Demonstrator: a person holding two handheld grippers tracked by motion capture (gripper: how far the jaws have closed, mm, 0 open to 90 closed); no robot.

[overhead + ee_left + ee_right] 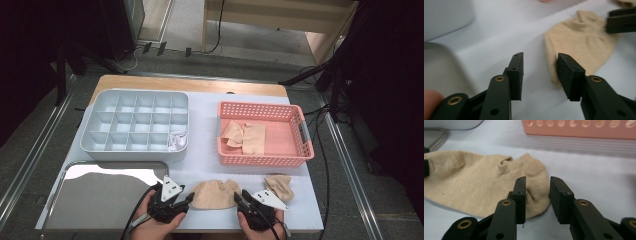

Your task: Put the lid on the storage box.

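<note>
A beige sock (214, 194) lies flat on the white mat near the table's front edge, between my two grippers. My left gripper (189, 198) stands open at the sock's left end. In the left gripper view (540, 73) its right jaw is at the edge of the sock (579, 42) and nothing is pressed between the pads. My right gripper (237, 198) is open at the other end. In the right gripper view (537, 195) the rounded end of the sock (481, 182) reaches into the gap between the jaws without being squeezed.
A second crumpled beige sock (278, 186) lies right of my right gripper. A pink basket (260, 159) at the right holds more beige socks (245, 136). A grey divided box (95, 145) has a white item (177, 140) in one corner cell. A metal tray (100, 200) sits front left.
</note>
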